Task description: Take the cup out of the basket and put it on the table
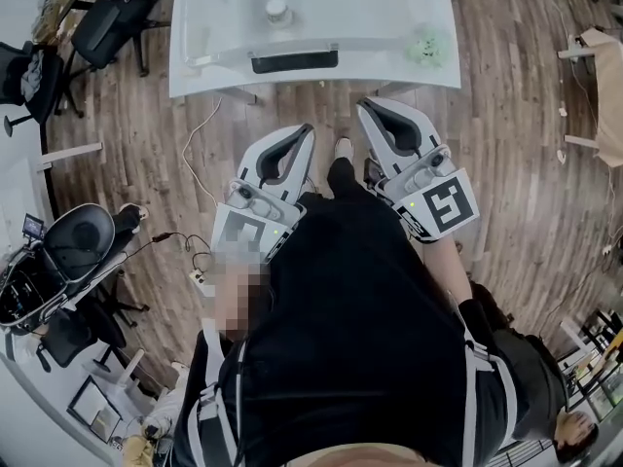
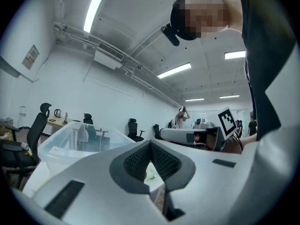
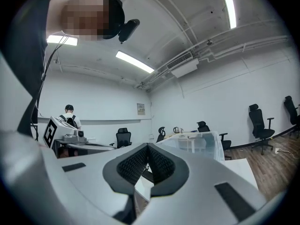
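Your black top (image 1: 350, 300), pale grey straps (image 1: 484, 377) over both shoulders, your left gripper (image 1: 304, 134) and right gripper (image 1: 368, 107) in smooth white shells with dark ribbed pads (image 2: 136, 162), a cube (image 1: 450, 204) on each (black square markers on white)

- Two grippers: left gripper (image 1: 304, 130), right gripper (image 1: 366, 105)
- Two marker cubes, one per gripper
- One white counter (image 1: 389, 8)
- One clear basket (image 1: 234, 53)
- One cup (image 1: 278, 11)
- One crumpled green-white thing (image 1: 428, 47)
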### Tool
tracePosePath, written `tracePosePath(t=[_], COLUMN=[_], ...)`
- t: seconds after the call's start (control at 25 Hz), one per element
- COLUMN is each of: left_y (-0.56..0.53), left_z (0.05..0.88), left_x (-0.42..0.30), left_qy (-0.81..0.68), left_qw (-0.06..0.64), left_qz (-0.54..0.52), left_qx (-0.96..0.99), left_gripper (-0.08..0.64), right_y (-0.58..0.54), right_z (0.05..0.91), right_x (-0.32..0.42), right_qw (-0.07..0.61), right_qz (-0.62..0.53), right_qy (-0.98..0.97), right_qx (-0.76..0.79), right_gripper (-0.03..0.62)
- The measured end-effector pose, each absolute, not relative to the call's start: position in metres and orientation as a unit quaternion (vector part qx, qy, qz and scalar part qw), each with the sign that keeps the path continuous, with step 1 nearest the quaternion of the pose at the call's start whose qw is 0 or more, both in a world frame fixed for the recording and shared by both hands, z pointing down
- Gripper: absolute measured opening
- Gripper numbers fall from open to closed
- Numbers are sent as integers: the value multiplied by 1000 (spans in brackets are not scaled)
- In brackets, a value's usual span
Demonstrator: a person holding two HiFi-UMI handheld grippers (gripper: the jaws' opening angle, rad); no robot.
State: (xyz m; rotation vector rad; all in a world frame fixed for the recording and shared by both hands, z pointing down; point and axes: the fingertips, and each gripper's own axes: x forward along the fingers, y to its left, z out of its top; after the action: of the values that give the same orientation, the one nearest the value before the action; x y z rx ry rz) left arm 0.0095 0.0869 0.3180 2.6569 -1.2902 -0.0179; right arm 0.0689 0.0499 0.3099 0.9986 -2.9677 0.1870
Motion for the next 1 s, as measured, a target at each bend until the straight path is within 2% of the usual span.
tracePosePath(t=[0.6, 1.0], left_y=[19, -20], left_z=[311, 324], left_x=[47, 19], left_qy=[-477, -480], left_qw=[90, 94], left_qz=[-13, -6], left_qx=[874, 872], left_gripper=[18, 18], right_y=[-8, -48], right_z=[314, 326], right_x=[88, 64], right_qw=[-11, -1], right_qz=[78, 82], right_qy=[-964, -962], right_qx=[255, 260], right_gripper=[18, 18])
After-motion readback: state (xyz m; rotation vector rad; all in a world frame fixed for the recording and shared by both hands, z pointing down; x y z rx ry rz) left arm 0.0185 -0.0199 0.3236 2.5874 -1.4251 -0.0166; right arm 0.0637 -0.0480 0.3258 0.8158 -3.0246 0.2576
